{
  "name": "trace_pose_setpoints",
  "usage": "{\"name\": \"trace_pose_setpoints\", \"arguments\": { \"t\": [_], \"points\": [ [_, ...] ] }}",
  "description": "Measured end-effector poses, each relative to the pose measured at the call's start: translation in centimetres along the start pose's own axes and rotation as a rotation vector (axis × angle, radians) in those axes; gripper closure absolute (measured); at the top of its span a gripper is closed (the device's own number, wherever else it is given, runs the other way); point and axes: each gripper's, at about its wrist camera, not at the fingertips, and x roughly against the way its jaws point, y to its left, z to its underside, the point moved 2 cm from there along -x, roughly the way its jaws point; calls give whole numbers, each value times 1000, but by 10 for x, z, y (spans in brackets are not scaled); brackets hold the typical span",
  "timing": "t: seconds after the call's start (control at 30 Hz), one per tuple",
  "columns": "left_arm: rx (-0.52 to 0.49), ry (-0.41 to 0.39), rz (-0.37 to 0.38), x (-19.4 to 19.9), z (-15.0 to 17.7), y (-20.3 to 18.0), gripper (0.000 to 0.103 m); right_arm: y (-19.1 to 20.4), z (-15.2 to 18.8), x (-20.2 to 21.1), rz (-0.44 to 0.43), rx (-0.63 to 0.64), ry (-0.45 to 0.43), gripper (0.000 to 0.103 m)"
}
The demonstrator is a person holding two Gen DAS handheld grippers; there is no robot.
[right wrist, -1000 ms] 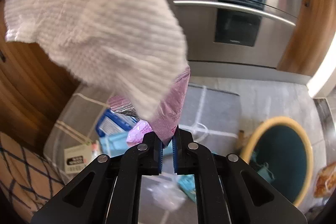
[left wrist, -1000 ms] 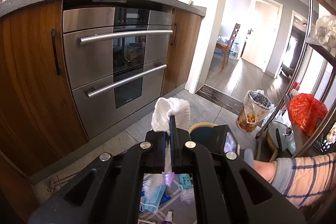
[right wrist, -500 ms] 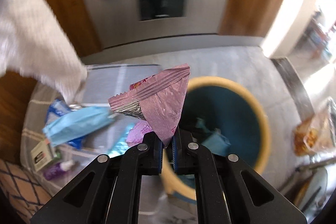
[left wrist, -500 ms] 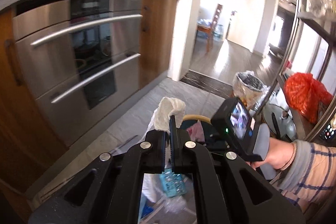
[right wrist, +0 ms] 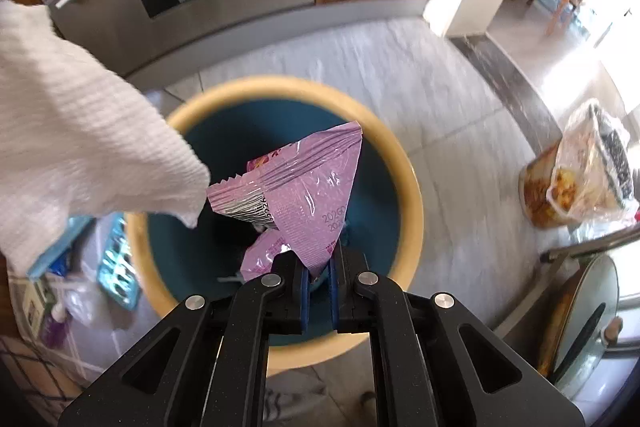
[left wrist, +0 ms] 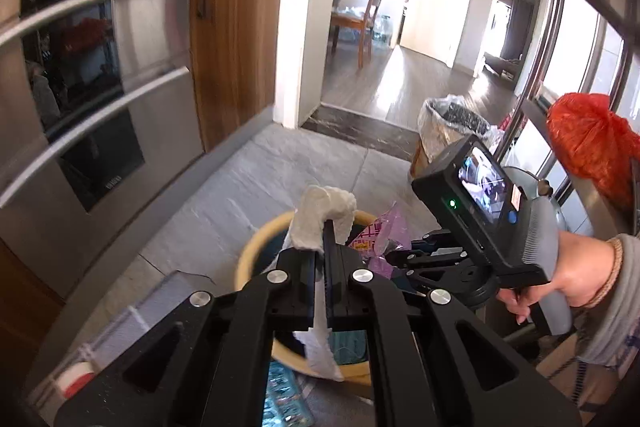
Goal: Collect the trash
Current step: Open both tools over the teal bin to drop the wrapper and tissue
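Observation:
My left gripper (left wrist: 325, 247) is shut on a crumpled white paper towel (left wrist: 320, 219), held over the near rim of a teal bin with a yellow rim (left wrist: 256, 251). In the right wrist view that towel (right wrist: 80, 139) hangs at the left, above the bin's edge. My right gripper (right wrist: 318, 267) is shut on a pink snack wrapper (right wrist: 308, 187), which hangs over the bin's teal inside (right wrist: 224, 147). The left wrist view shows the right gripper (left wrist: 404, 259) with its camera, held by a hand, and the wrapper (left wrist: 376, 235) poking out over the bin.
Steel oven drawers (left wrist: 100, 99) and a wooden cabinet (left wrist: 236, 27) stand to the left. More litter lies on the floor left of the bin (right wrist: 116, 259). A bagged bin of food waste (right wrist: 576, 187) stands to the right, by a metal rack with a red bag (left wrist: 588, 147).
Both grippers swung away from the floor litter and came over the teal bin, sinking a little. The wrapper now hangs above the bin's inside, the towel at its rim. Both grips stayed shut.

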Motion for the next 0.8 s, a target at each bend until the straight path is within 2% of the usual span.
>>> {"name": "trace_pose_setpoints", "arguments": {
  "t": [0.27, 0.37, 0.4, 0.43, 0.47, 0.5, 0.53, 0.57, 0.63, 0.73, 0.8],
  "points": [
    [-25, 97, 20, -42, 27, -7, 100, -3, 9, -25, 8, -22, 99, 94],
    [-17, 117, -3, -48, 32, 0, 99, -7, 9, -25, 21, -37, 101, 87],
    [-10, 124, -4, -50, 33, 1, 98, -9, 8, -24, 24, -44, 99, 81],
    [-2, 131, -5, -51, 33, 3, 93, -10, 8, -22, 24, -50, 96, 74],
    [9, 136, -9, -52, 33, 4, 84, -11, 7, -21, 25, -55, 91, 70],
    [18, 138, -17, -53, 33, 4, 78, -11, 6, -19, 27, -59, 82, 66],
    [21, 132, -23, -52, 33, 5, 70, -12, 5, -18, 26, -60, 75, 65],
    [21, 127, -29, -51, 33, 5, 67, -12, 4, -16, 25, -62, 70, 64],
    [20, 117, -44, -46, 32, 5, 52, -9, 2, -12, 16, -60, 58, 59],
    [27, 105, -57, -37, 29, 6, 50, -5, -2, -6, 17, -58, 35, 54],
    [36, 96, -64, -29, 28, 7, 44, -4, -5, 0, 16, -64, 16, 51]
  ]
}}
